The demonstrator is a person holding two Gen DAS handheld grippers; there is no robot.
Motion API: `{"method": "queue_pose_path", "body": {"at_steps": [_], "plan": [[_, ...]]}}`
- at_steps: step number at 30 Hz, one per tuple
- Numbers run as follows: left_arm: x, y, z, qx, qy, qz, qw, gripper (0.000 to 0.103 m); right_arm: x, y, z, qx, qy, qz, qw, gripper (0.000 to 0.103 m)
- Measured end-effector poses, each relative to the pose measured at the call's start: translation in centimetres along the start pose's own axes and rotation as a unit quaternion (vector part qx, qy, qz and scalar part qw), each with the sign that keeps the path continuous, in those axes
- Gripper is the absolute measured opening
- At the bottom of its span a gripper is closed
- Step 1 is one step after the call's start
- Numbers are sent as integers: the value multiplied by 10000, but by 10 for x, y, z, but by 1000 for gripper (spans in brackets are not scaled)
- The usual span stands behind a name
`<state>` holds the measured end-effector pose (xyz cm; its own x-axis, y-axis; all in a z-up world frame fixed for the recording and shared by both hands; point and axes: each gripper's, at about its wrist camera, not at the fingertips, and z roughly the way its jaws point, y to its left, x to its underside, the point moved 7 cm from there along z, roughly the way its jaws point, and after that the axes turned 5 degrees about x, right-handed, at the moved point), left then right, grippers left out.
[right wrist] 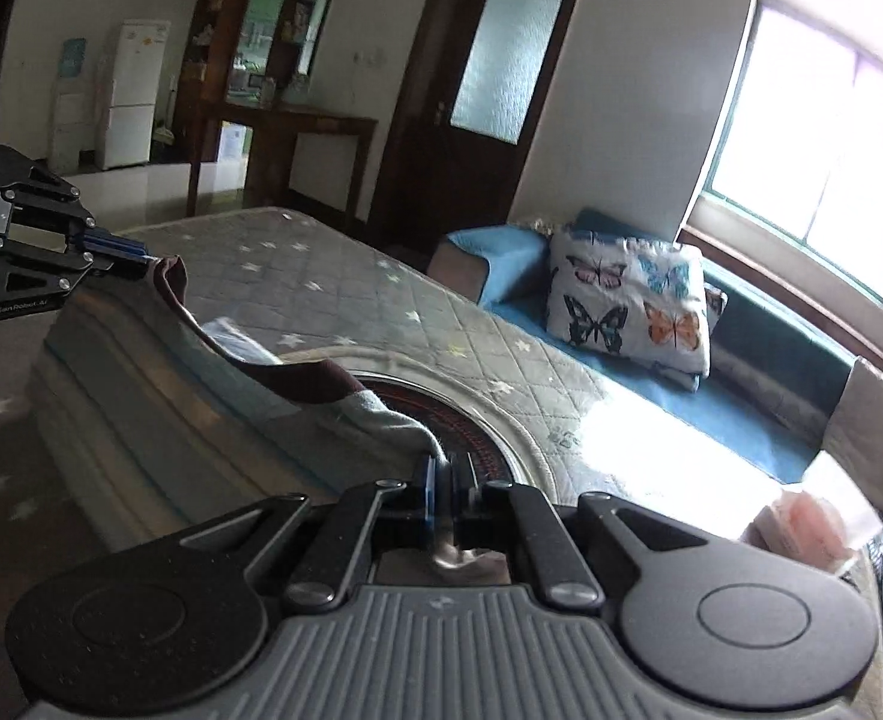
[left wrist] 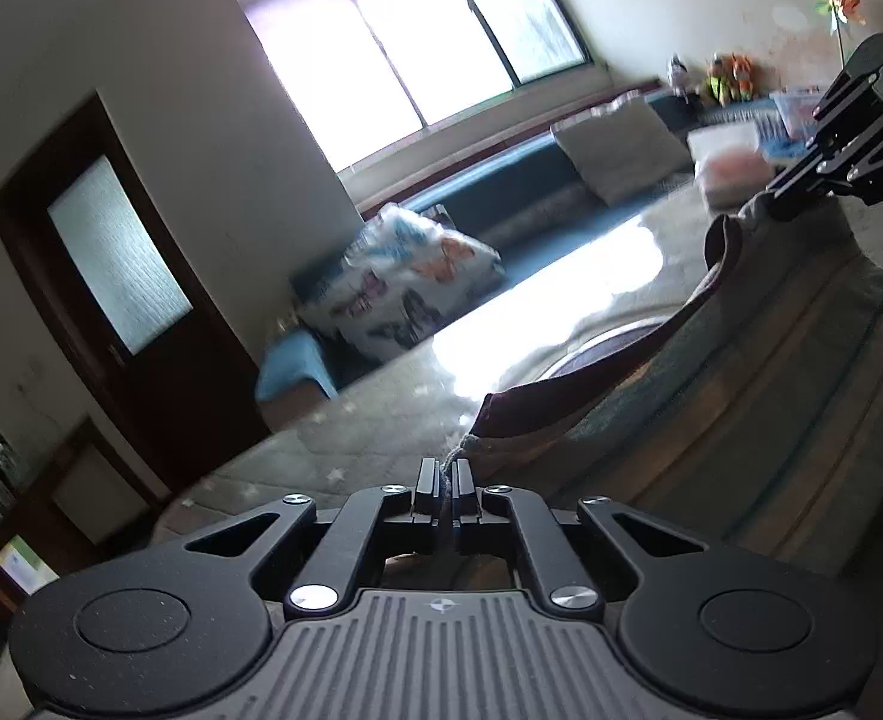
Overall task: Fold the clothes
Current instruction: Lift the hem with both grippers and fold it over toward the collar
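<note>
A grey striped garment (left wrist: 759,372) with a dark maroon collar edge (left wrist: 609,372) hangs stretched between both grippers above a quilted mattress (left wrist: 345,444). My left gripper (left wrist: 445,483) is shut on one top corner of it. My right gripper (right wrist: 448,471) is shut on the other corner. In the left wrist view the right gripper (left wrist: 783,195) shows at the far right, holding the cloth. In the right wrist view the left gripper (right wrist: 141,261) shows at the left, pinching the maroon edge (right wrist: 297,381). The garment (right wrist: 159,414) sags between them.
The star-pattern mattress (right wrist: 381,300) lies below. A blue bench seat (right wrist: 759,420) along the window holds a butterfly pillow (right wrist: 627,306) and a beige cushion (right wrist: 867,444). A dark door (right wrist: 477,90), a wooden desk (right wrist: 285,144) and a white fridge (right wrist: 132,90) stand behind.
</note>
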<state>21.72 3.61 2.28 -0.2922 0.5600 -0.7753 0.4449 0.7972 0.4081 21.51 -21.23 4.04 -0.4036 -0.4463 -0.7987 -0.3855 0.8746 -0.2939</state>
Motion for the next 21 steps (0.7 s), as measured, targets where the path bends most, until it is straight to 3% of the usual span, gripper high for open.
{"method": "queue_pose_path", "body": {"at_steps": [9,12,17,21], "plan": [[19,10,95,223,678,-324,9969,6,24,-19,108,10,689,452,9966,6],[28,12,108,115,902,-394,9951,9,40,-22,127,97,794,677,9945,19],[32,27,106,-226,1001,-511,9934,10,56,-34,138,281,919,1070,9896,28],[24,38,88,-418,835,-632,9936,42,53,-45,121,263,767,1188,9896,34]]}}
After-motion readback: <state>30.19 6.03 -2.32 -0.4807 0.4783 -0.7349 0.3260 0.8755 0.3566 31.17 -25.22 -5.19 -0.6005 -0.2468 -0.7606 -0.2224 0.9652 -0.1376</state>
